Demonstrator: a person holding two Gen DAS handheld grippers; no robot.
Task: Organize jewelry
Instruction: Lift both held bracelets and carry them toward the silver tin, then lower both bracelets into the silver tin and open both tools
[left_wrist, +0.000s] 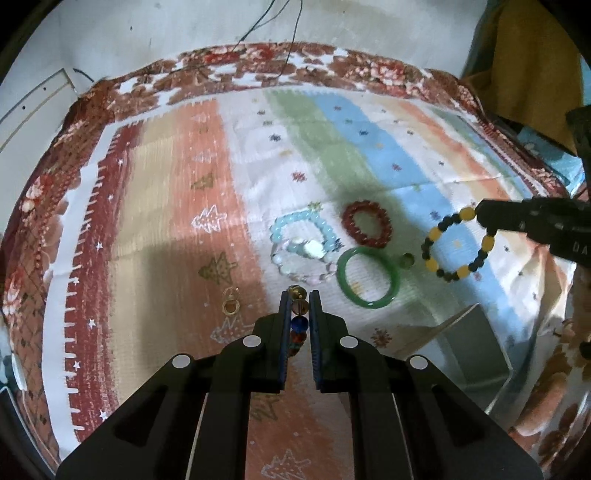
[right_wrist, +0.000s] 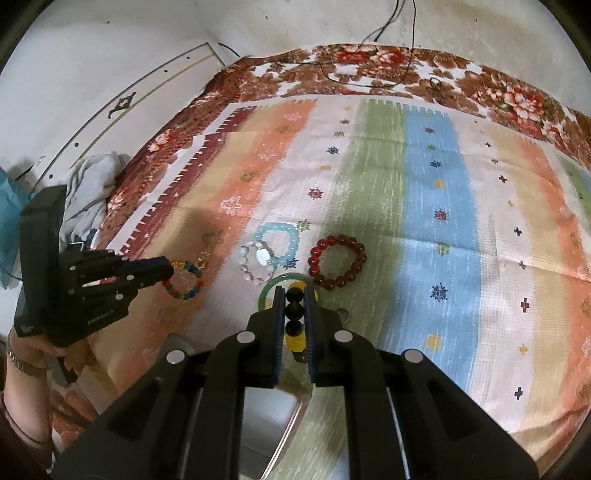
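- In left wrist view, only part of multicolour bead bracelet (left_wrist: 299, 320) visible between the fingers; rest hidden behind them.
- At right edge, right gripper (left_wrist: 480, 216) cut off by the frame.
- In right wrist view, yellow-and-black bracelet (right_wrist: 295, 317) mostly hidden by the fingers.
- Green bangle (right_wrist: 271, 290) half covered at centre.
- Grey box (right_wrist: 271, 417) hidden at bottom, contents impossible to tell.

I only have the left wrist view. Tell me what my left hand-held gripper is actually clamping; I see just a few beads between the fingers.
Observer: The left hand-held gripper holds a whole multicoloured bead bracelet, the loop hanging free.
Operator: Report the right one.
Observer: The right hand-held gripper is shut on the yellow-and-black bracelet.
Operator: Anything beneath it?
Observer: A grey tray sits directly below.
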